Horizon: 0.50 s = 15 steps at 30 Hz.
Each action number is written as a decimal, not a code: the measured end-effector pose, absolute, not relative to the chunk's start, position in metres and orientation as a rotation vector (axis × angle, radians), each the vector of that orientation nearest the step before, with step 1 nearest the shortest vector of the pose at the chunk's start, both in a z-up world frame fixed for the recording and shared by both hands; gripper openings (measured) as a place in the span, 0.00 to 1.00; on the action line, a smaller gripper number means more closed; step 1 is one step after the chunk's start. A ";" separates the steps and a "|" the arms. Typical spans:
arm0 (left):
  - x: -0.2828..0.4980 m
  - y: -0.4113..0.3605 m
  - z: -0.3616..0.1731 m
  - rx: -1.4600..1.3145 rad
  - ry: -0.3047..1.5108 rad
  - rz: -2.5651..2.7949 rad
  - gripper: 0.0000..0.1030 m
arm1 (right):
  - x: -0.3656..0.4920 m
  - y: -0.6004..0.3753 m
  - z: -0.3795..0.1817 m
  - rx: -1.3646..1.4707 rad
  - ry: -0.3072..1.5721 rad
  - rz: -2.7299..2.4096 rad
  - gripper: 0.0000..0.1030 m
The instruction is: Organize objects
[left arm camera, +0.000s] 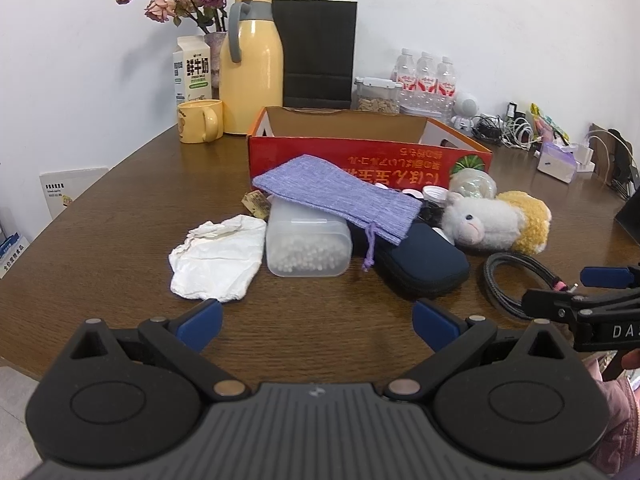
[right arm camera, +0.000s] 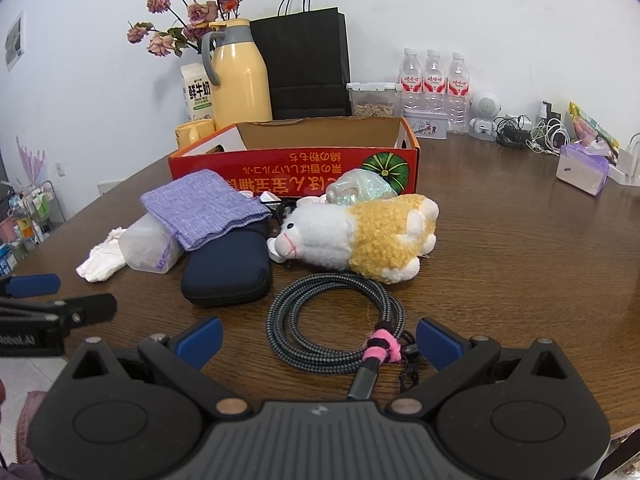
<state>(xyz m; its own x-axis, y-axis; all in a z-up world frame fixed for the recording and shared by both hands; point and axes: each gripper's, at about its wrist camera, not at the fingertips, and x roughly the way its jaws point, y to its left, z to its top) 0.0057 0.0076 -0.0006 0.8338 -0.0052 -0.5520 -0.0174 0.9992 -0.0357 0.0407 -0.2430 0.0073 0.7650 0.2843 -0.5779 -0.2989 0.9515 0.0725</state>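
- Left tool (left arm camera: 318,326): spread wide, nothing in it, hovering low over bare desk (left arm camera: 120,216) at bottom centre of the left wrist view.
- Crumpled white paper (left arm camera: 216,258): left of centre, touching the clear swab box (left arm camera: 308,240). Light and limp; a pinch on one edge may just drag it.
- Purple knit pouch (left arm camera: 340,196): draped across the swab box and the navy zip case (left arm camera: 424,264). Risk: pulling the box or case first drags the pouch along or flips it off.
- Red cardboard box (left arm camera: 368,156): behind the pile, open top, looks empty from here; likely the destination.
- Plush sheep (right arm camera: 352,236): centre of the right wrist view, lying on its side, small items tucked behind it that I can't identify.
- Braided cable (right arm camera: 336,320): coiled, pink tie at the near side, loose plug end pointing at the camera. Risk: grabbing one loop lets the coil sag and snag the case or sheep.
- Right tool (right arm camera: 320,340): also wide apart, empty, fingertips either side of the cable's tie.
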 end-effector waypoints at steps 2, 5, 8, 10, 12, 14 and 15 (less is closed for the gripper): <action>0.011 0.011 -0.002 -0.041 0.588 0.023 1.00 | 0.049 -0.240 0.001 -0.037 0.637 0.310 1.00; 0.019 0.018 -0.005 -0.036 0.595 0.058 1.00 | 0.058 -0.236 -0.005 -0.052 0.652 0.300 1.00; 0.026 0.029 -0.006 -0.031 0.586 0.102 1.00 | 0.067 -0.233 -0.009 -0.072 0.659 0.293 1.00; 0.030 0.037 -0.007 -0.040 0.582 0.119 1.00 | 0.071 -0.231 -0.010 -0.078 0.669 0.303 1.00; 0.033 0.041 -0.008 -0.047 0.583 0.130 1.00 | 0.077 -0.227 -0.014 -0.097 0.684 0.307 1.00; 0.036 0.047 -0.010 -0.057 0.591 0.136 1.00 | 0.080 -0.225 -0.018 -0.103 0.692 0.311 1.00; 0.037 0.049 -0.011 -0.060 0.593 0.137 1.00 | 0.082 -0.224 -0.018 -0.103 0.687 0.314 1.00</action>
